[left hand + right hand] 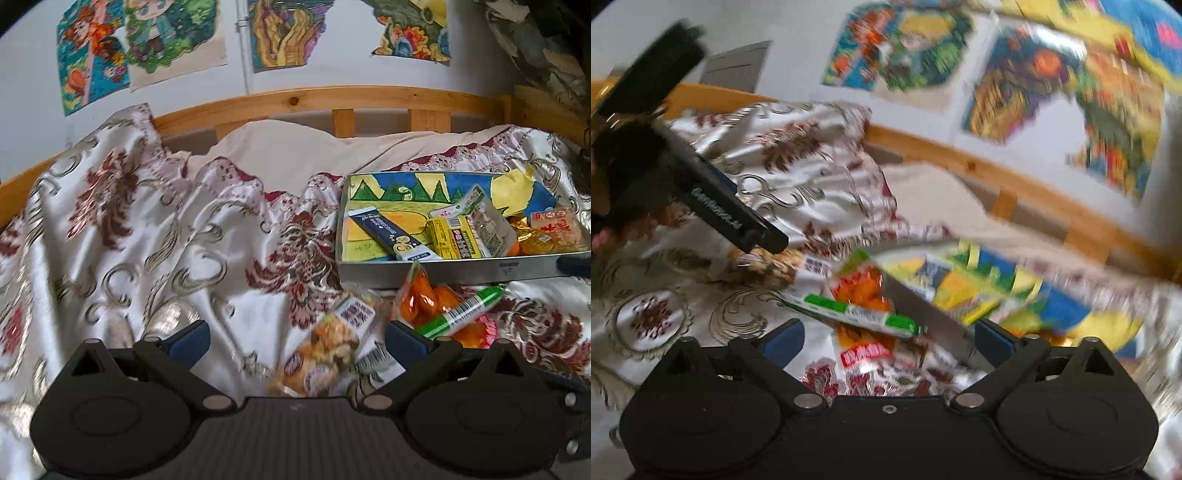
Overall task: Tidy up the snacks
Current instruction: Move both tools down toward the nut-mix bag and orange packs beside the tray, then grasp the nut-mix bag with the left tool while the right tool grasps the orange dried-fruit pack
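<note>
Two grippers: left gripper (297, 338) and right gripper (888, 338), both jaws spread wide, gripping nothing
Nut packet (332, 350): on the bedspread (147, 240), between the left jaws, long axis running away up-right
Green stick (461, 312): lying across the orange pouch (419, 295), angled up-right toward the tray (443, 267)
Tray: further back, snacks inside

Both tongs (295, 338) (888, 339) gaping, angled downward.

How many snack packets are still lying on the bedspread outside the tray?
3: a clear bag of brown snacks nearest the left gripper, an orange packet by the grey tray, and a green-and-white stick lying across it. Others may be hidden.
</note>
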### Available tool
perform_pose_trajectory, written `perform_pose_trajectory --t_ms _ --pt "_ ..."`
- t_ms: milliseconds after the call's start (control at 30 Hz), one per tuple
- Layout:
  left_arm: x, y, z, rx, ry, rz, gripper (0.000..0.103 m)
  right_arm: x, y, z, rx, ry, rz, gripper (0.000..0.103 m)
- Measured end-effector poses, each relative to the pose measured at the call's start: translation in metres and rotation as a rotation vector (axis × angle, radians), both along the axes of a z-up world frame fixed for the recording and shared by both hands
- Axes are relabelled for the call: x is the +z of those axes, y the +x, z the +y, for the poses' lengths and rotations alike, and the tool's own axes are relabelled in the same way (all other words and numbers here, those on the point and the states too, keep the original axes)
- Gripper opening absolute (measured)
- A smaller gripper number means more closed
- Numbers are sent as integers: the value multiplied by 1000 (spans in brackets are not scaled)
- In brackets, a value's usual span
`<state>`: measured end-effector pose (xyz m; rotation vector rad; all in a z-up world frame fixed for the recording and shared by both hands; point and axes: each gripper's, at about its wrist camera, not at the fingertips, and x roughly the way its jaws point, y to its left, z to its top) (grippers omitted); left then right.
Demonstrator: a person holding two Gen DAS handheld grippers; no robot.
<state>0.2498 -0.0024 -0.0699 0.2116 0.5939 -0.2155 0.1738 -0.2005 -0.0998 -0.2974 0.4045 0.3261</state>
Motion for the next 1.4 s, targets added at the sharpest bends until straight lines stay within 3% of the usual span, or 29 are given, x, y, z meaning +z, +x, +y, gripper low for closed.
perform_pose_trajectory --t_ms 200,367,567,700,833,1200,1333,1400 --pt "-7 15 -8 -98 -31 18 102 -9 21 -6 65 95 102 83" --pt "-11 25 -20 -176 9 54 95 -17 36 0 66 102 162 62" --pt "-16 36 -30 -223 50 150 84 -22 53 2 45 147 215 58" --pt "-20 44 -29 -189 66 193 82 -26 59 4 36 157 225 62" --pt "-30 61 -21 -82 35 289 59 -29 61 5 24 163 215 62" --pt "-33 63 -20 -21 9 333 54 -28 67 -3 81 192 277 62" --pt "-35 61 -21 -10 11 319 52 -27 66 -1 83 164 274 53" --pt "-35 56 -23 -7 28 302 50 -27 64 3 89 135 258 38"
